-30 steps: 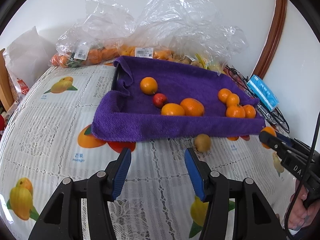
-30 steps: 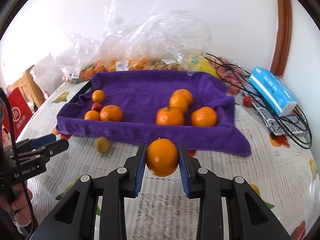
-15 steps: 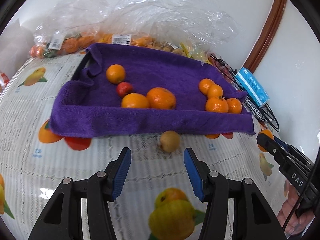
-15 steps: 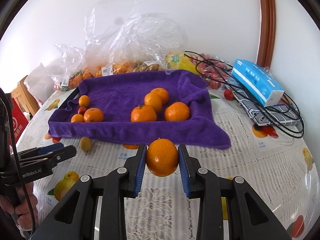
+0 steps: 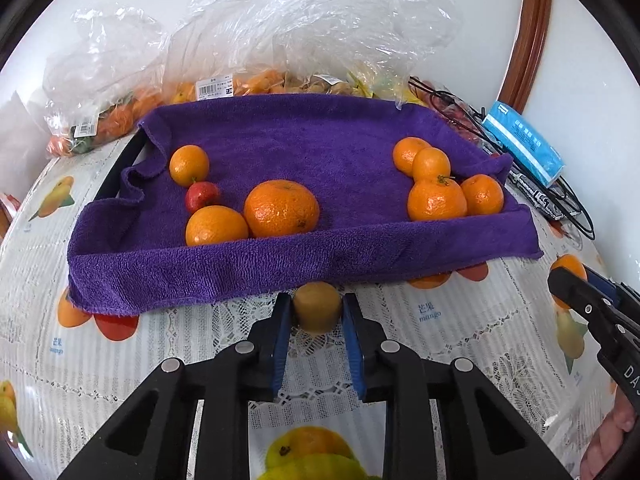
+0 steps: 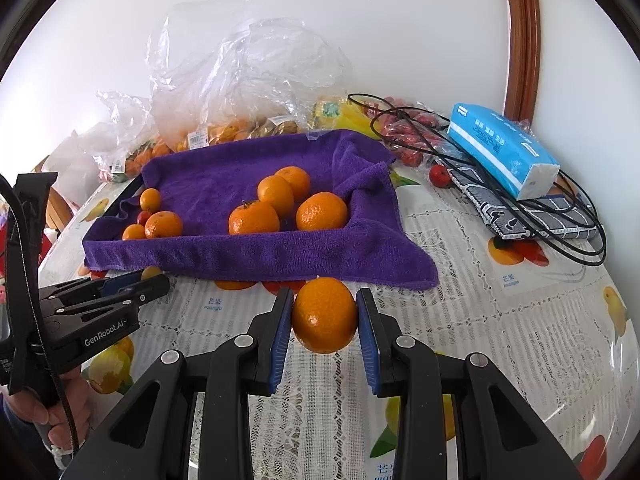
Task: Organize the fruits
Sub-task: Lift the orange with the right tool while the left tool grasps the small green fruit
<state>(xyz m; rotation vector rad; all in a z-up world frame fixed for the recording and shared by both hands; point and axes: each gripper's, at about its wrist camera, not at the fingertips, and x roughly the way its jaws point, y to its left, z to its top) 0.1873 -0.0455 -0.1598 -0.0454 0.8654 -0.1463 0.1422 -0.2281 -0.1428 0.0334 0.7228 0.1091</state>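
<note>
A tray lined with a purple towel (image 5: 280, 260) holds several oranges, among them a large one (image 5: 281, 208), and a small red fruit (image 5: 202, 196). Just in front of the towel's near edge, a small yellow-brown fruit (image 5: 317, 307) sits on the tablecloth between the blue pads of my left gripper (image 5: 317, 314). Its jaws are closing and the pads press on the fruit's sides. My right gripper (image 6: 324, 320) is shut on an orange (image 6: 324, 314), held above the tablecloth near the towel's front right corner (image 6: 416, 276). The left gripper (image 6: 156, 282) shows at the right wrist view's left.
Clear plastic bags of fruit (image 5: 248, 80) line the wall behind the tray. To the right lie a blue tissue pack (image 6: 504, 148), black cables (image 6: 560, 216), a patterned folded cloth (image 6: 520, 216) and a loose red fruit (image 6: 439, 175). A hand (image 6: 60, 420) holds the left gripper.
My left gripper moved forward to the small yellow-brown fruit and its jaws closed on it. The right gripper, still holding the orange, drifted a little to the right of the tray.
</note>
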